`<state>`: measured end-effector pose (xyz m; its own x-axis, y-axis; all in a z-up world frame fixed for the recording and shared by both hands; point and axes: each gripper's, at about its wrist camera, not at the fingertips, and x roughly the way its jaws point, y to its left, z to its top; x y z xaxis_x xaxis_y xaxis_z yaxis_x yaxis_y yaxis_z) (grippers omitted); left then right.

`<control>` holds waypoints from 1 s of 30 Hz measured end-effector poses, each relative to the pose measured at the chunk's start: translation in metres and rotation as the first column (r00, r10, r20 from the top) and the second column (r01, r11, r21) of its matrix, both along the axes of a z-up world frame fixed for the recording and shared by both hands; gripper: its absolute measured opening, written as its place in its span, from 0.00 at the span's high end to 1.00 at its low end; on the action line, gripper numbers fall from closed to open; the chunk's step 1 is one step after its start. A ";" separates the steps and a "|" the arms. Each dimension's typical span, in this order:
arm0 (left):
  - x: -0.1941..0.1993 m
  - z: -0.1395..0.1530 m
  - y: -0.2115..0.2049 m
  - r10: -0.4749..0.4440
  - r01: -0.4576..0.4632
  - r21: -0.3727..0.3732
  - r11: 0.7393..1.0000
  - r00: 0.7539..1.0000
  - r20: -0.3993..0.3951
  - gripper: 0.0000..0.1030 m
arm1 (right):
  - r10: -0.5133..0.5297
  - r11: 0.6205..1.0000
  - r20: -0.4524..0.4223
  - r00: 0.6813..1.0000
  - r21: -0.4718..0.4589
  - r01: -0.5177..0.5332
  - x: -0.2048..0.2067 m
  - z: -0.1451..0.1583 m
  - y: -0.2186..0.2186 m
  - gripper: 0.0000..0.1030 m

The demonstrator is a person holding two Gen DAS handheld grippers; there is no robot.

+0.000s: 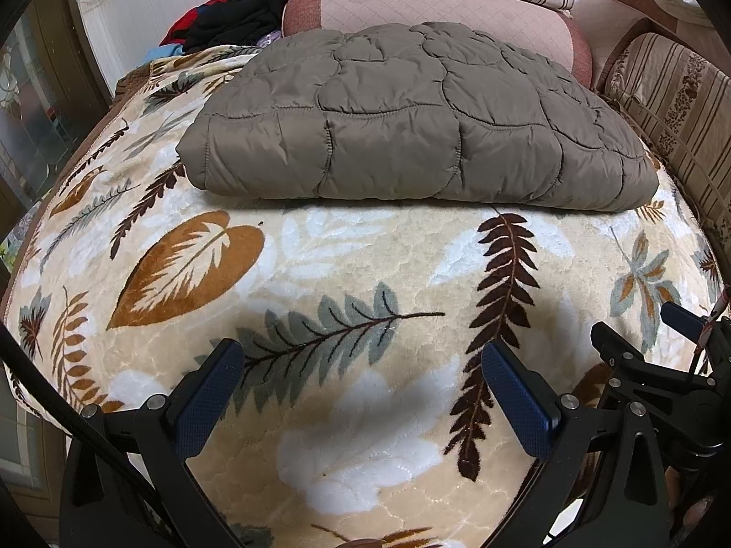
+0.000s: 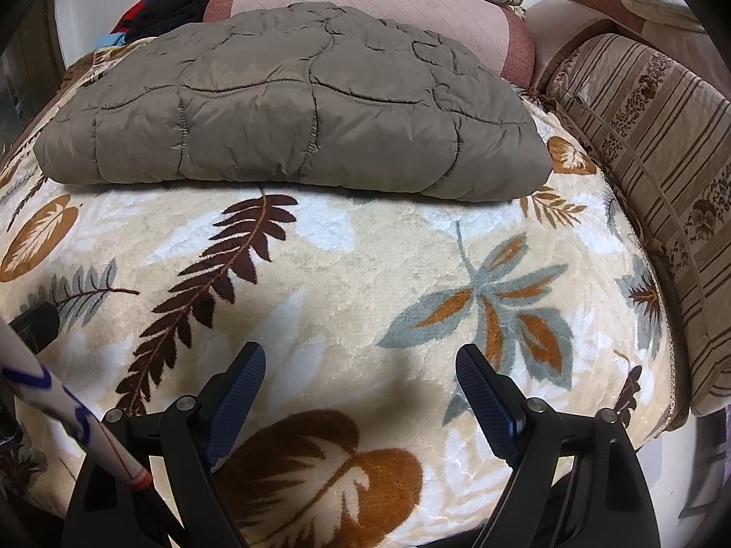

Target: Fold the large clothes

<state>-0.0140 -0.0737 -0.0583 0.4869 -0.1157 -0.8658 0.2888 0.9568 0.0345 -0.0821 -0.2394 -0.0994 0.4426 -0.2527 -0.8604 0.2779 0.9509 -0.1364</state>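
My left tool [image 1: 361, 392] sits nearest the lens, fingers spread wide with nothing between them, hovering over the leaf-print blanket [image 1: 347, 265]. My right tool [image 2: 361, 392] is the same: jaws apart, empty, over bare blanket. In the left view I can see the right tool's black frame just beside mine at the right edge, so I am holding the two close together, both pointed at the same thing.

That thing is the jacket [image 1: 411, 114], a brown quilted piece lying farther up the bed, well apart from both tools. It rests as a thick, squared bundle with a rounded folded edge facing me and no sleeve or hem trailing out, so I judge the folding is largely or wholly done. I think that is why both tools are off it and open: nothing needs pinching now.

Behind the jacket a pink cushion [image 1: 434, 13] and striped cushions [image 1: 671, 105] border the bed, which keeps the bundle from sliding back. A pile of dark and red clothes [image 1: 228, 18] lies at the far left corner, perhaps the next garments to fold.
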 end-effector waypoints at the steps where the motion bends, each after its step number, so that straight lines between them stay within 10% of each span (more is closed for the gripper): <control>1: 0.000 0.000 0.000 0.000 0.000 -0.001 1.000 1.000 -0.001 0.00 | 0.001 1.000 -0.001 1.000 0.001 -0.001 0.000 0.000 0.000 0.14; 30: 0.006 -0.003 0.008 0.024 -0.024 -0.016 1.000 0.999 -0.024 0.00 | -0.010 1.000 -0.002 1.000 0.016 0.010 0.001 -0.002 -0.005 0.14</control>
